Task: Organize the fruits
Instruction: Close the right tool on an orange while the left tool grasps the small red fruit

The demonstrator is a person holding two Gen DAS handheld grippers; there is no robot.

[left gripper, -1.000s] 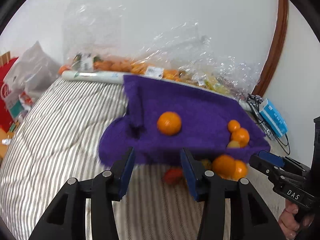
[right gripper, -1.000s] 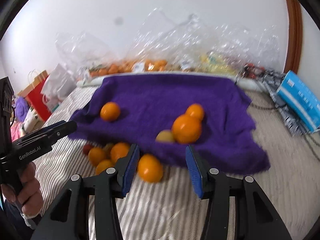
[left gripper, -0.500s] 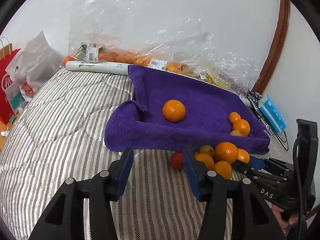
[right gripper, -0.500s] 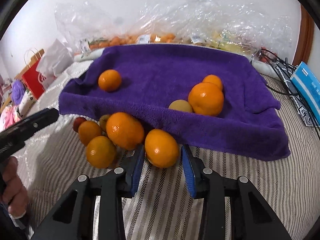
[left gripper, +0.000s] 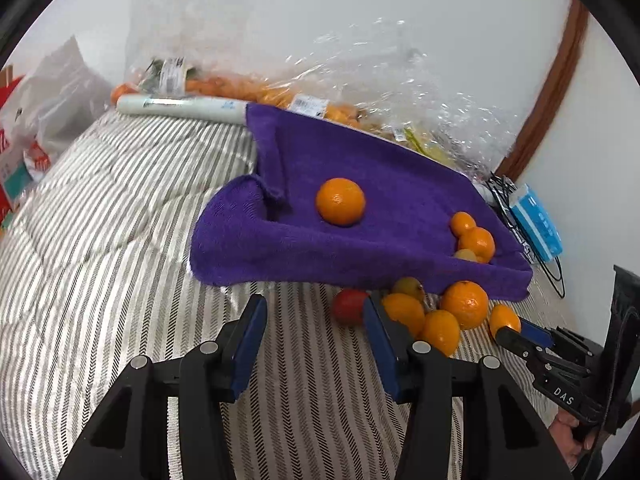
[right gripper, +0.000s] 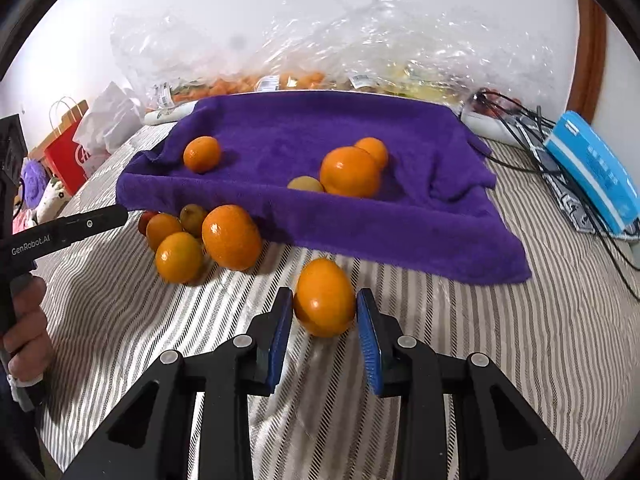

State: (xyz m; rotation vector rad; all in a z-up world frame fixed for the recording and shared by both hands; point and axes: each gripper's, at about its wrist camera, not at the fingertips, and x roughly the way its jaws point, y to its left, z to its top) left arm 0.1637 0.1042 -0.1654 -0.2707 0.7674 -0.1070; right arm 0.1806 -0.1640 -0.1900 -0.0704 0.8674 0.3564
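Note:
A purple towel lies on the striped bed and holds a lone orange, two more oranges and a small yellow fruit. A heap of oranges with a red fruit lies at the towel's front edge. My right gripper has its pads on both sides of one orange resting on the bed. My left gripper is open and empty, left of the heap.
Clear plastic bags of fruit line the wall behind the towel. A blue box and black cables lie at the right. A red paper bag and a white bag stand off the bed's left.
The right gripper pulled one orange away from the heap toward me, its fingers closing around it. The left gripper drew back slightly and stays open.

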